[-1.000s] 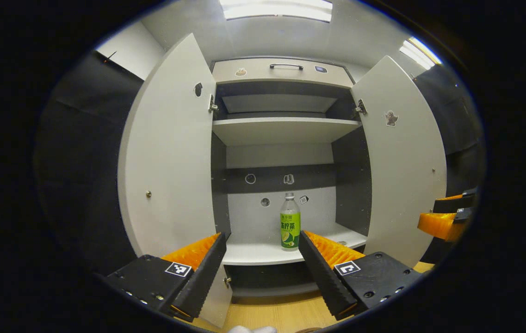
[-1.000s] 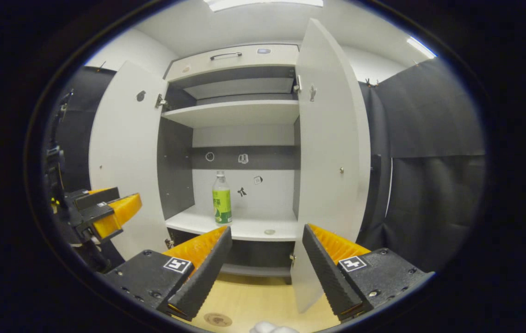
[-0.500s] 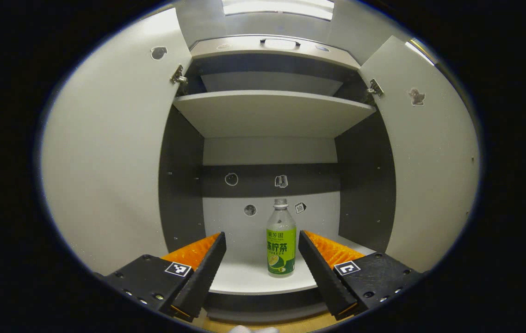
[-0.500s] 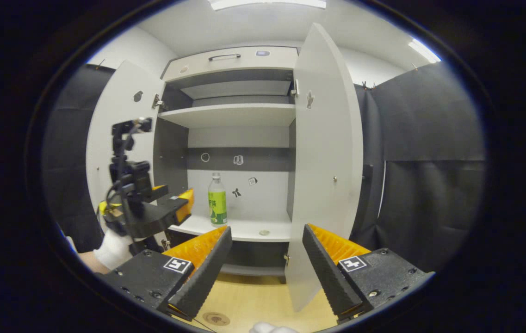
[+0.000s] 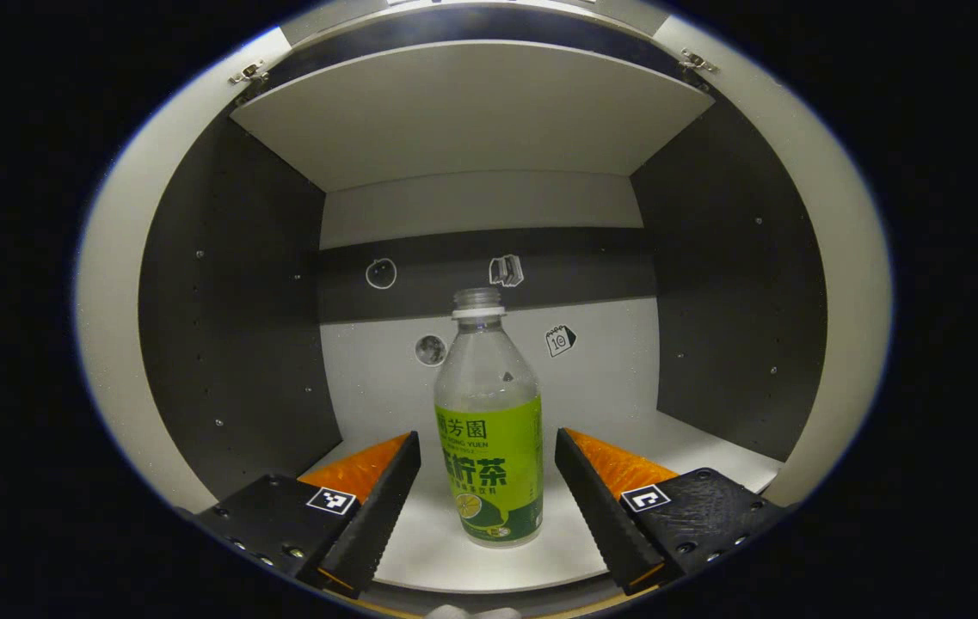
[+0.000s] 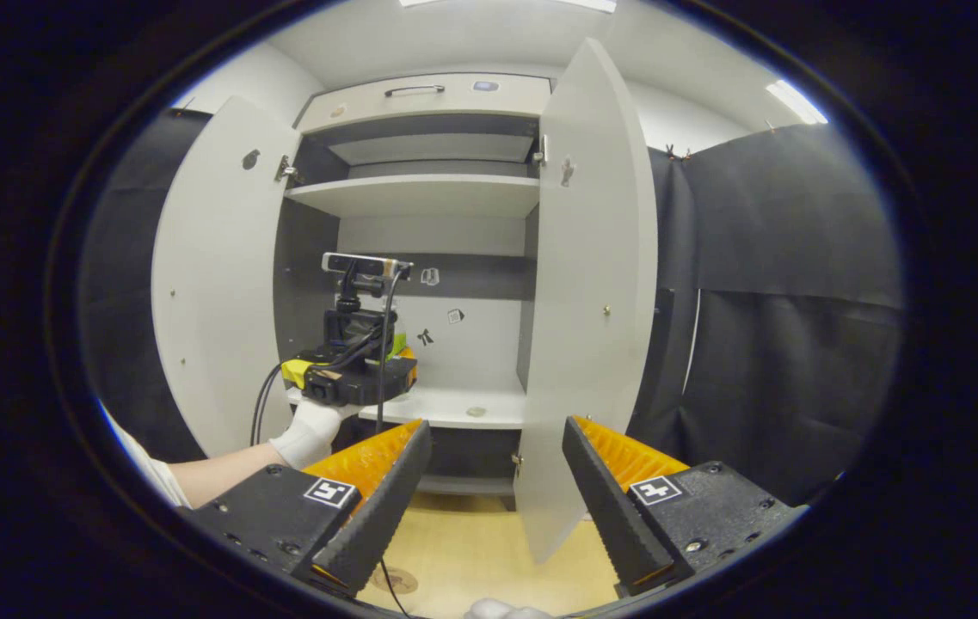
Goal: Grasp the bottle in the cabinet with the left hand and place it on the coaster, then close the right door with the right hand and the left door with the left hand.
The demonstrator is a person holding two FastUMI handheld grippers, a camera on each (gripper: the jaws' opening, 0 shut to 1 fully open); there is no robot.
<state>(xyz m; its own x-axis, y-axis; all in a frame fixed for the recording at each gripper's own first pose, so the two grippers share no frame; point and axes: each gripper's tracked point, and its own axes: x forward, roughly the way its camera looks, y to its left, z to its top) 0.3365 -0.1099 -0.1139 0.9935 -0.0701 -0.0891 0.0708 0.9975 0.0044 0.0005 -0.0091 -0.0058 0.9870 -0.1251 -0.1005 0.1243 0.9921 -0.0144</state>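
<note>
Left door [image 6: 213, 284] swung wide. My left gripper [image 5: 487, 481] is inside the cabinet [image 5: 230, 292] w/ fingers apart, bottle [image 5: 489, 430] upright on the shelf btwn them, untouched. Right gripper [image 6: 493, 481] also spread, near right door [image 6: 592, 292].

We've got the clear plastic bottle with a green label [image 5: 489, 430] standing upright on the white cabinet shelf [image 5: 420, 550], both white doors [image 6: 592, 284] open.

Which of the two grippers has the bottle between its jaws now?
The left gripper: the bottle stands between its open jaws, untouched. The right gripper waits outside the cabinet.
</note>
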